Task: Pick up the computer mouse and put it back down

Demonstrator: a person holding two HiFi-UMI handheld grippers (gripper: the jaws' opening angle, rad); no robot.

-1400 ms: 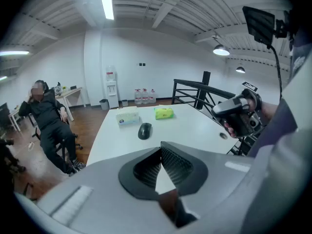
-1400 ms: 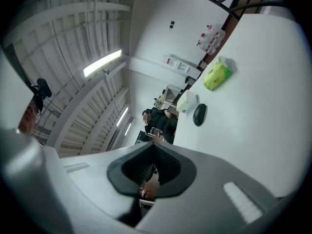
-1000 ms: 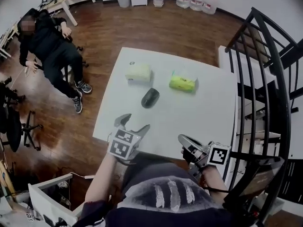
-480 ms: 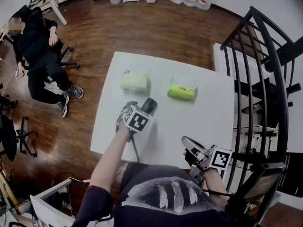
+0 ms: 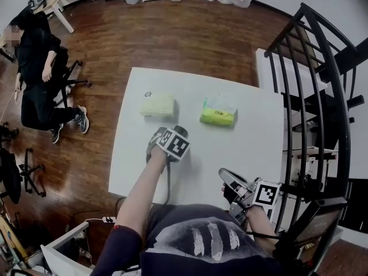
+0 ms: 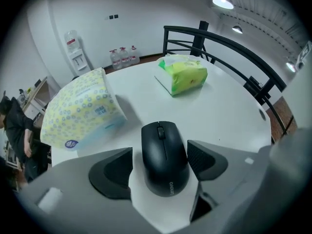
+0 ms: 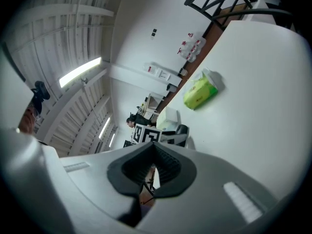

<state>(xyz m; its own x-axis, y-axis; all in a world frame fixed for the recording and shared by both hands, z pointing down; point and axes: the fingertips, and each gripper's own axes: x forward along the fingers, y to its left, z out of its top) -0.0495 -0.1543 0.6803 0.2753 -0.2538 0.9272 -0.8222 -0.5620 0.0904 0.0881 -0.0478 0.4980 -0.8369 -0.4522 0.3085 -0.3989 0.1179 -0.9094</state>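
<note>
The left tongs (image 6: 160,165) are down at the white desk (image 6: 229,111) with their jaws released and spread - one dark pad on each side of the black computer mouse (image 6: 164,143); the mouse lies flat on the desk between them, its wheel end pointing away from the tongs; a strip of white desk shows between the mouse and the left-hand pad, while the right-hand pad sits just beside the mouse's flank, and contact there cannot be made out. Beyond the mouse, to its left, lies a yellow-patterned tissue pack (image 6: 80,108); farther off, to the right, a green tissue pack (image 6: 183,74); the two packs are well apart. A black railing (image 6: 229,52) runs past the desk's far edge. The right tongs (image 7: 152,167) are clenched on nothing - pads meeting, held off the desk's near corner, well apart from the mouse. In the head view a person (image 5: 37,79) sits on a chair on the wooden floor, away from the desk.
</note>
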